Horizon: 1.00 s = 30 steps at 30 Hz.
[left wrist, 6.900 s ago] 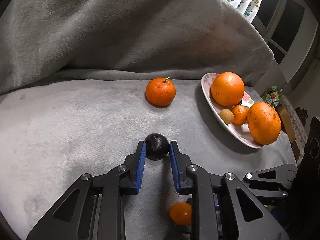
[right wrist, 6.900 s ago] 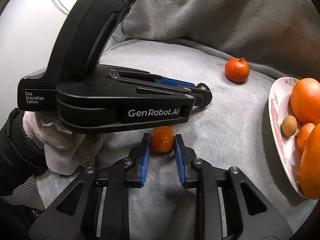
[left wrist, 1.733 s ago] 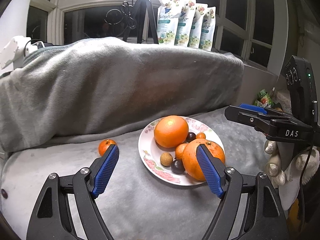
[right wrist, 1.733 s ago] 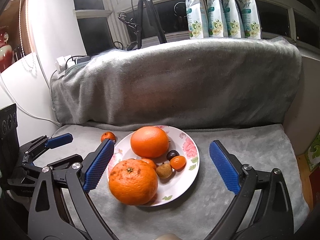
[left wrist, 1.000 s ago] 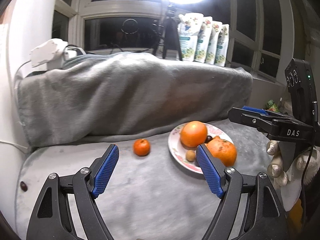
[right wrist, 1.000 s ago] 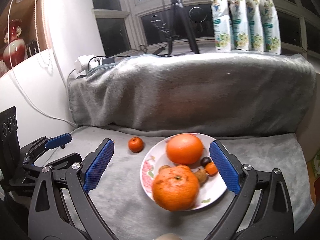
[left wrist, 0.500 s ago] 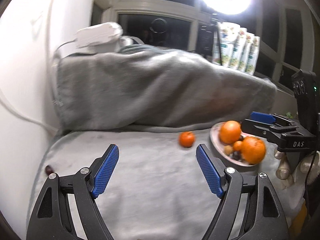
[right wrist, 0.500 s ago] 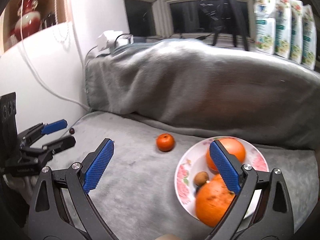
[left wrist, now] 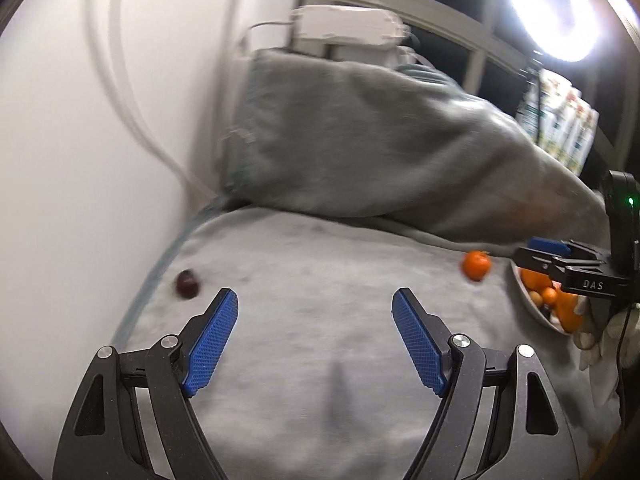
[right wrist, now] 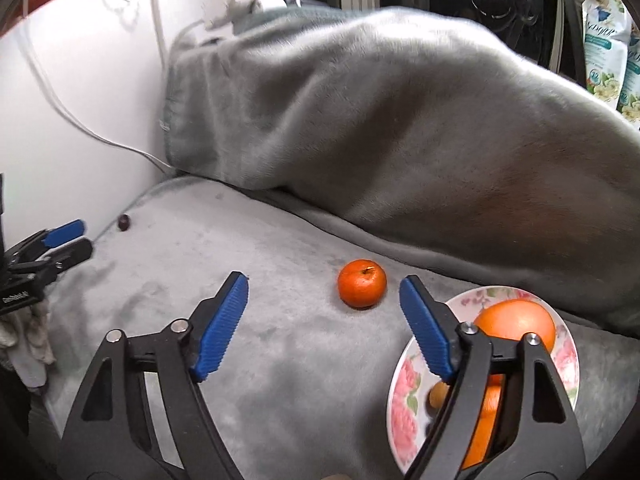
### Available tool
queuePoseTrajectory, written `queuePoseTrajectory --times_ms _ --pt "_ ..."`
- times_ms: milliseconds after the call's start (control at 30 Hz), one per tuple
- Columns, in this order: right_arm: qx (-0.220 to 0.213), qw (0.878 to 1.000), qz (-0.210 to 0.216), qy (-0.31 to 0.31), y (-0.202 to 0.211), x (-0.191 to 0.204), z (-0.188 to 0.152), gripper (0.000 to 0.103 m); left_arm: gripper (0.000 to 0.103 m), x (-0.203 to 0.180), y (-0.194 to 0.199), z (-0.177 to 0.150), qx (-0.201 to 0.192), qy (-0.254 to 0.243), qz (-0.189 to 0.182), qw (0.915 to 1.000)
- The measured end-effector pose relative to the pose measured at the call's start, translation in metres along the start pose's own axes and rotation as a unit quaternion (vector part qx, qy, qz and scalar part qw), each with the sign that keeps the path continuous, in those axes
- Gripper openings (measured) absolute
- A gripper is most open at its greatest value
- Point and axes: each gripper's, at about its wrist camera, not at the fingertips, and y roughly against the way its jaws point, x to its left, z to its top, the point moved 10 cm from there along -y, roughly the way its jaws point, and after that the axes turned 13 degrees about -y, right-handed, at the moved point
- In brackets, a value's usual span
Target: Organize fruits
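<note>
A small dark red fruit (left wrist: 186, 284) lies near the left edge of the grey blanket, just ahead and left of my left gripper (left wrist: 315, 300), which is open and empty. A tangerine (right wrist: 362, 283) sits loose on the blanket beside the floral plate (right wrist: 404, 412) that holds a big orange (right wrist: 516, 322) and several smaller fruits. My right gripper (right wrist: 324, 286) hovers just short of the tangerine; its jaws are closing with nothing between them. In the left wrist view the tangerine (left wrist: 476, 265) and the plate (left wrist: 534, 312) lie far right, under the right gripper (left wrist: 548, 254). The dark fruit (right wrist: 123, 222) shows far left, beyond the left gripper (right wrist: 66, 236).
The grey blanket (right wrist: 280, 344) covers the seat and climbs over a backrest (right wrist: 400, 120) behind. A white wall (left wrist: 80, 160) with cables bounds the left side. A ring light (left wrist: 554, 8) and pouches (left wrist: 568, 132) stand at the window. A gloved hand (left wrist: 592, 340) holds the right gripper.
Both views have swung left and dipped. The dark fruit has come close to my left gripper, the tangerine now lies just ahead of the right one, whose jaws have narrowed.
</note>
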Motion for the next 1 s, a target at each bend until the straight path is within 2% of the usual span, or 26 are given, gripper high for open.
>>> queuePoseTrajectory --times_ms 100,233,467,533,700,867,1000 --pt "0.016 1.0 -0.009 -0.001 -0.012 -0.003 0.001 0.075 0.079 0.024 -0.004 -0.007 0.005 0.024 0.019 0.9995" --pt "0.044 0.999 -0.016 -0.002 -0.029 -0.008 -0.001 0.072 0.066 0.043 -0.013 -0.011 0.018 0.027 0.038 0.9987" --pt "0.068 0.998 -0.019 -0.001 -0.046 -0.011 -0.008 0.066 0.052 0.067 -0.033 -0.017 0.044 0.015 0.081 0.9956" --pt "0.072 0.997 -0.023 -0.007 -0.05 -0.013 -0.009 0.064 0.041 0.069 -0.04 -0.02 0.056 0.007 0.085 0.9948" --pt "0.067 0.997 -0.023 -0.02 -0.049 -0.015 -0.008 0.061 0.039 0.077 -0.053 -0.023 0.072 0.0 0.097 0.9927" --pt "0.069 0.997 -0.021 -0.033 -0.055 -0.017 -0.01 0.054 0.035 0.077 -0.06 -0.024 0.075 -0.007 0.098 0.9923" --pt "0.063 0.997 -0.03 -0.035 -0.059 -0.016 -0.009 0.053 0.034 0.077 -0.063 -0.024 0.078 -0.005 0.093 0.9926"
